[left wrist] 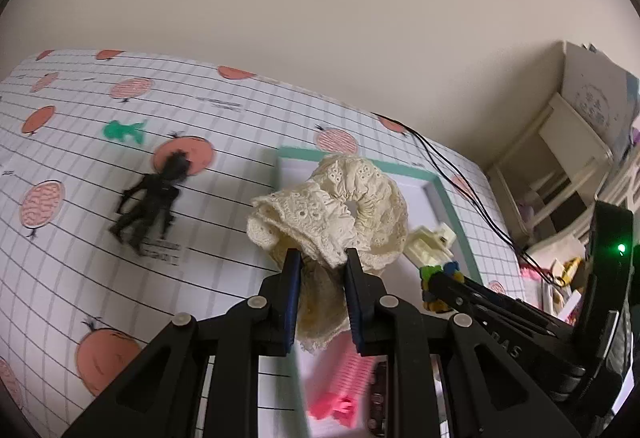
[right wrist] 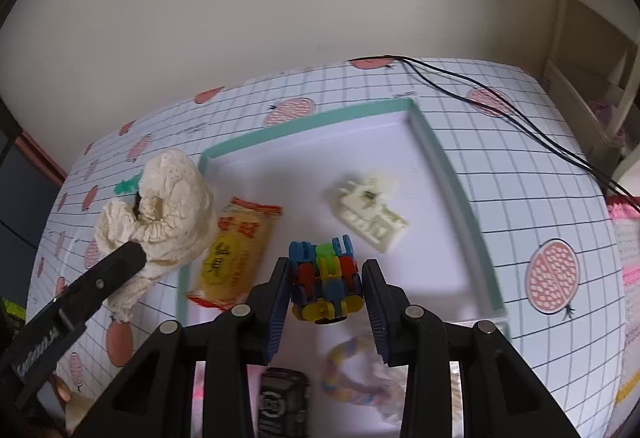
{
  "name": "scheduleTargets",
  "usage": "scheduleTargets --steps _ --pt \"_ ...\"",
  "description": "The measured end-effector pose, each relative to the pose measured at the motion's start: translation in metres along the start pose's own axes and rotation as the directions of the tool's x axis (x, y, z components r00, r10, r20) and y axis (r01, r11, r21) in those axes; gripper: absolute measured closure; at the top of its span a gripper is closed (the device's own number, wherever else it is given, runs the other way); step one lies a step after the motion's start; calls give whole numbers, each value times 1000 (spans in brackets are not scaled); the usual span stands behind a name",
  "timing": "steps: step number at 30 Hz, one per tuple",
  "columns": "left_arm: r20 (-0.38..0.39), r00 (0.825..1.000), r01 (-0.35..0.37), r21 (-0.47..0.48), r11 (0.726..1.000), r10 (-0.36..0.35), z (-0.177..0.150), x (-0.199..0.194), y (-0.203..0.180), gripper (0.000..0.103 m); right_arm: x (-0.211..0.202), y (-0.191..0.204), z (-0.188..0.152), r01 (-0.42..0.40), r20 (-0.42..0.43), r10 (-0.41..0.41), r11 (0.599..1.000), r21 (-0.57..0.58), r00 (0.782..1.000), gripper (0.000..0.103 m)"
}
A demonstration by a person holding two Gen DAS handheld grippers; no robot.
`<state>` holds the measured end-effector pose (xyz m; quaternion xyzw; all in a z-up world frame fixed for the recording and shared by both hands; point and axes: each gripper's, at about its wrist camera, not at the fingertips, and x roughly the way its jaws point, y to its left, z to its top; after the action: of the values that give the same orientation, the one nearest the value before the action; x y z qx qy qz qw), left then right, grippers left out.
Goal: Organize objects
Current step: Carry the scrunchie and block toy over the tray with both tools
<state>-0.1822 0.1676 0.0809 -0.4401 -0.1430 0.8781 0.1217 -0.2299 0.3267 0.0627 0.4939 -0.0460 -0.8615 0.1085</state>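
Note:
My left gripper is shut on a cream lace scrunchie and holds it above the left edge of a teal-rimmed white tray. The right wrist view shows that scrunchie and the left gripper over the tray's left rim. My right gripper is shut on a multicoloured block toy above the tray. In the tray lie a cream hair claw, a yellow snack packet, a pastel braided band and a black item.
A black figure toy and a small green piece lie on the checked tablecloth left of the tray. A pink comb sits under my left fingers. A black cable crosses the far right corner. Shelves stand at the right.

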Motion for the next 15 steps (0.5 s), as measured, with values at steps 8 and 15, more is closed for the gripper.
scheduleTargets --steps 8,15 --pt "-46 999 6 49 999 -3 -13 16 -22 81 8 -18 -6 49 -16 -48 998 35 999 65" --pt "-90 996 -4 48 999 8 -18 35 -24 81 15 -26 -11 75 -41 -73 996 54 997 65"
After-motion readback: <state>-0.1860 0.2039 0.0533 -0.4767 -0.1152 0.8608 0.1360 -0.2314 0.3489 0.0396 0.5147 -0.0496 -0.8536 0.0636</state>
